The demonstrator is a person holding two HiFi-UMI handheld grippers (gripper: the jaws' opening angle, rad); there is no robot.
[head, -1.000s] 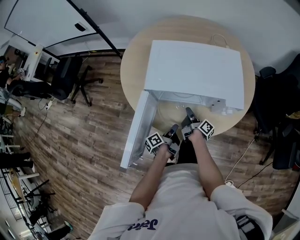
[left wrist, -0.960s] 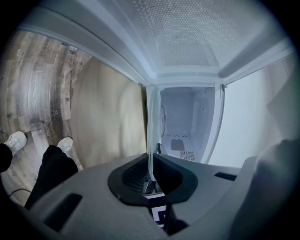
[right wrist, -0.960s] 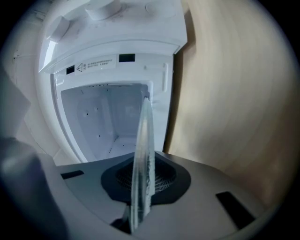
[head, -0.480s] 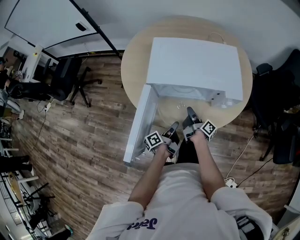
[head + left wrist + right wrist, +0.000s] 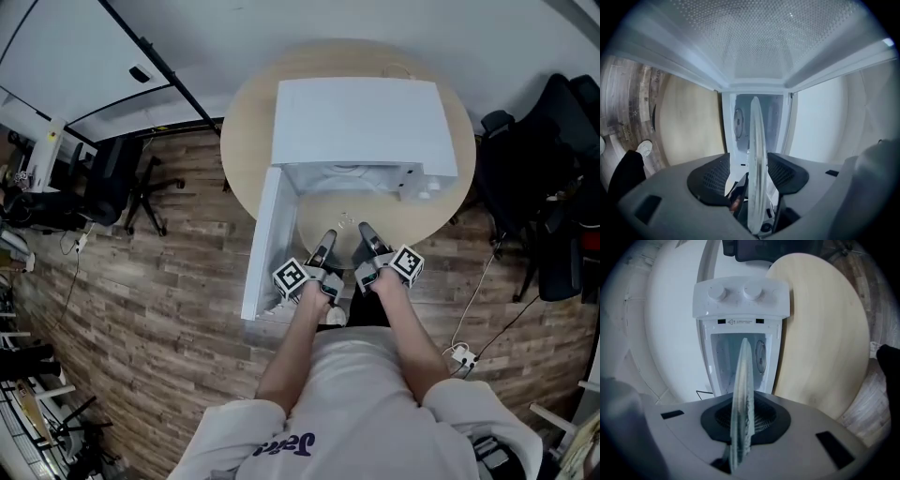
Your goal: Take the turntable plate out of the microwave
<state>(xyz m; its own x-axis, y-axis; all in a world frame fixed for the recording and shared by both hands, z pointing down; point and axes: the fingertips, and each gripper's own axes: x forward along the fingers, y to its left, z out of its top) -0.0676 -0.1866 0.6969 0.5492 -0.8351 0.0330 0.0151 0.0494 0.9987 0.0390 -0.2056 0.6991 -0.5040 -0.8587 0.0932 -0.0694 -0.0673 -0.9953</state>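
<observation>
The white microwave [image 5: 361,117] stands on a round wooden table [image 5: 244,141] with its door [image 5: 262,244] swung open to the left. The clear glass turntable plate [image 5: 345,223] is outside the cavity, in front of the opening, between my two grippers. My right gripper [image 5: 366,236] is shut on the plate's near rim; the plate [image 5: 742,394] shows edge-on between its pads. My left gripper [image 5: 323,246] is opening: the plate [image 5: 757,154] still stands between its jaws, with a gap to each pad [image 5: 708,180].
The empty cavity [image 5: 759,112] lies straight ahead of the left gripper. The control knobs [image 5: 733,291] show in the right gripper view. Office chairs stand on the wood floor at left [image 5: 122,178] and right [image 5: 525,169]. A cable and plug [image 5: 464,354] lie near my right side.
Both grippers have drawn back from the microwave opening toward me, with the plate between them. The plate has come out of the cavity and sits a little higher.
</observation>
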